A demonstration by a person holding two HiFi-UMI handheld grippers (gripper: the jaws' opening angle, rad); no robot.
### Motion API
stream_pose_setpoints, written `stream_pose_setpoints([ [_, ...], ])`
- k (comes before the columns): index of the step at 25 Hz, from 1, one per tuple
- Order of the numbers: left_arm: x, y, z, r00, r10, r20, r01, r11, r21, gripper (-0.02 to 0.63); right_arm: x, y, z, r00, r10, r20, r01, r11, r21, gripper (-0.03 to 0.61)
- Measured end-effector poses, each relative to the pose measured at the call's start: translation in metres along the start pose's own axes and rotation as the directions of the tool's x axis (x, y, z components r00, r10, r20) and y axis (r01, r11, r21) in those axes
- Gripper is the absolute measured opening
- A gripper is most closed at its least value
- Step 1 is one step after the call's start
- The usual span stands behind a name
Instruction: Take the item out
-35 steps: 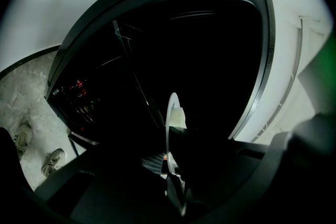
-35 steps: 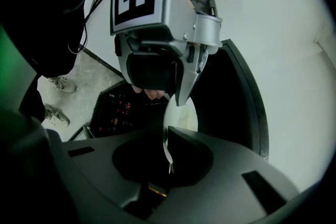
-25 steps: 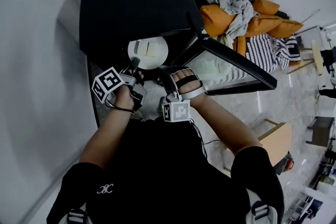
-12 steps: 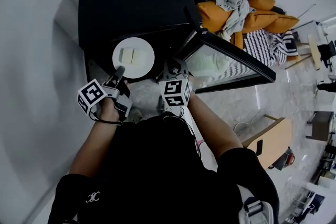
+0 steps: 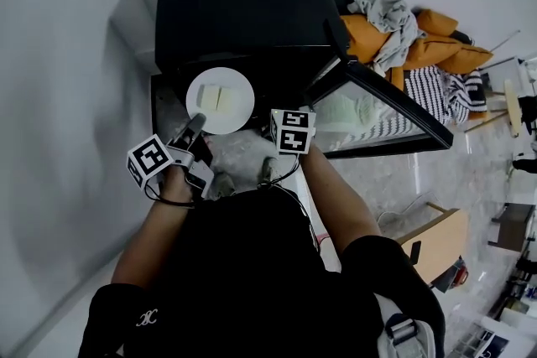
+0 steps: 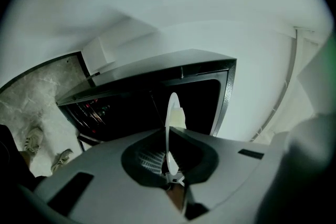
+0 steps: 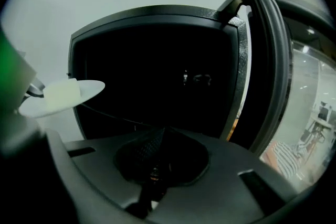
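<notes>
- Round white plate [image 5: 240, 116] with two pale slices [image 5: 217, 99] (bread? can't tell), rim pinched tight in left gripper [image 5: 193, 130].
- Right gripper [image 7: 160, 134] closed, empty; oven [image 5: 239, 0] interior just black.

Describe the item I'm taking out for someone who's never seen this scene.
Find the big black oven with its glass door swung open. Just in front of its opening, the left gripper pinches a round white plate by the rim. It alone is round and white, carrying two pale slices.
</notes>
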State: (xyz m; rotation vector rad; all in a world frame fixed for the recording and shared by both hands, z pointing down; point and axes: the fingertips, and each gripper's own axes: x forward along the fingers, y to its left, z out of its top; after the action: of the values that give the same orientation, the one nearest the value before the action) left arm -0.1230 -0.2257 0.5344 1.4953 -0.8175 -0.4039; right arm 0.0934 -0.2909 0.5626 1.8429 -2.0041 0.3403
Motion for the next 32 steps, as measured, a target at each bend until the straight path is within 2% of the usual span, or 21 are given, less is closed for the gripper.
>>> stream_pose_setpoints([
  [12, 0.001, -0.003, -0.001, 1.0, -0.02, 0.001, 0.02, 0.999, -0.032, 0.017, 0.027, -0.009, 0.013, 1.0, 0.007, -0.009, -0.006, 0.996, 0.086, 0.009],
  [20, -0.005, -0.007, 0.009, 0.999, -0.02, 0.038, 0.022, 0.998, -0.055, 0.017, 0.045, -0.005, 0.031, 1.0, 0.021, -0.007, -0.02, 0.997, 0.069, 0.009],
  [24, -0.006, -0.01, 0.014, 0.999, -0.015, 0.048, 0.018, 0.998, -0.059, 0.017, 0.052, -0.004, 0.039, 0.999, 0.031, -0.007, -0.031, 0.995, 0.1, 0.009],
  [32, -0.003, -0.012, 0.013, 0.999, -0.013, 0.04, 0.015, 0.998, -0.061, 0.017, 0.062, -0.005, 0.046, 1.0, 0.024, -0.001, -0.024, 0.995, 0.098, 0.009],
])
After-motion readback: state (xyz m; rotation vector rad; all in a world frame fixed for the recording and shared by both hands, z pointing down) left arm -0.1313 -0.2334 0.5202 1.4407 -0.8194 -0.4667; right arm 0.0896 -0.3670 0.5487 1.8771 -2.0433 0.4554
